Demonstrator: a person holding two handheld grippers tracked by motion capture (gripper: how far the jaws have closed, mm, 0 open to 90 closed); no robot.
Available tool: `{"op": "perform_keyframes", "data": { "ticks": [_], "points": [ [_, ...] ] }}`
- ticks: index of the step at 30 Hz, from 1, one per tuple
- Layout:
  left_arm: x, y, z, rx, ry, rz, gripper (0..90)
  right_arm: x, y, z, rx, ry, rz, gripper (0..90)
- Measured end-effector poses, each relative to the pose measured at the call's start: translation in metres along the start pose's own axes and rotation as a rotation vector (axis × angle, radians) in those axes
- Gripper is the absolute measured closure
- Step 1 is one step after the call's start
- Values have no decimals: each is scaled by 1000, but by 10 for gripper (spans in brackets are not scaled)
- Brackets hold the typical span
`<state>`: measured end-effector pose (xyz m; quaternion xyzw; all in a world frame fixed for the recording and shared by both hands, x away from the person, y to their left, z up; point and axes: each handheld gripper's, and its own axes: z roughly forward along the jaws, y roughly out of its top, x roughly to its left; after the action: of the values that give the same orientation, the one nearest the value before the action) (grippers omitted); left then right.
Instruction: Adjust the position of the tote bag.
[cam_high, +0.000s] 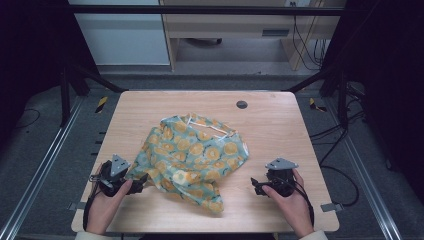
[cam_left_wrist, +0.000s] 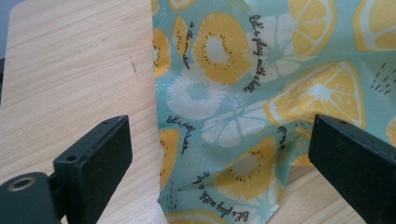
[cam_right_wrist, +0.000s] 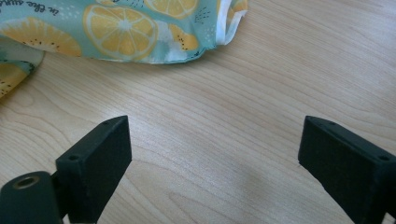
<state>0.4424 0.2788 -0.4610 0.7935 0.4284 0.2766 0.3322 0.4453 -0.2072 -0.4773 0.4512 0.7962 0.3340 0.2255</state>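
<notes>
Fabric (cam_high: 192, 160) with a teal ground and a yellow citrus-slice print lies crumpled at the centre of the wooden surface (cam_high: 280, 125), spreading from mid-surface toward the near edge. White trim runs along its far edge, and lines of dark script are printed among the fruit shapes. The left gripper (cam_high: 131, 187) sits at the near-left of the surface, held in the person's left hand (cam_high: 102, 207), right at the fabric's near-left edge. In the left gripper view its jaws stand wide apart and released, with the fabric's corner lying flat on the surface between them; whether either jaw touches the cloth cannot be told. The right gripper (cam_high: 258, 186) is at the near-right, held in the person's right hand (cam_high: 292, 205), apart from the fabric's right edge. In the right gripper view its jaws are likewise spread and released, with bare wood between them; the fabric's hem lies farther off, clear of both jaws. A grey three-cornered plate (cam_high: 281, 164) tops the right gripper, and a matching one tops the left. A small dark round fitting (cam_high: 242, 104) is set into the surface near its far edge, right of centre and well apart from the fabric.
</notes>
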Motion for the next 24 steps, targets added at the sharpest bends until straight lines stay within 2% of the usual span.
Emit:
{"op": "perform_keyframes", "data": {
  "ticks": [7,14,19,21,23,24],
  "points": [
    [0,-1,0,12,1,4,63,2,0,1,18,-2,5,155],
    [-1,-2,1,19,-1,8,66,0,2,3,10,-7,11,222],
    [-1,-3,2,34,7,15,66,-4,11,9,11,7,30,251],
    [0,-5,1,41,17,9,66,-9,21,14,3,2,15,247],
    [1,-5,0,39,19,3,66,-9,25,16,4,12,26,236],
    [3,-6,0,35,22,-9,66,-13,32,19,22,17,33,234]
  ]
}}
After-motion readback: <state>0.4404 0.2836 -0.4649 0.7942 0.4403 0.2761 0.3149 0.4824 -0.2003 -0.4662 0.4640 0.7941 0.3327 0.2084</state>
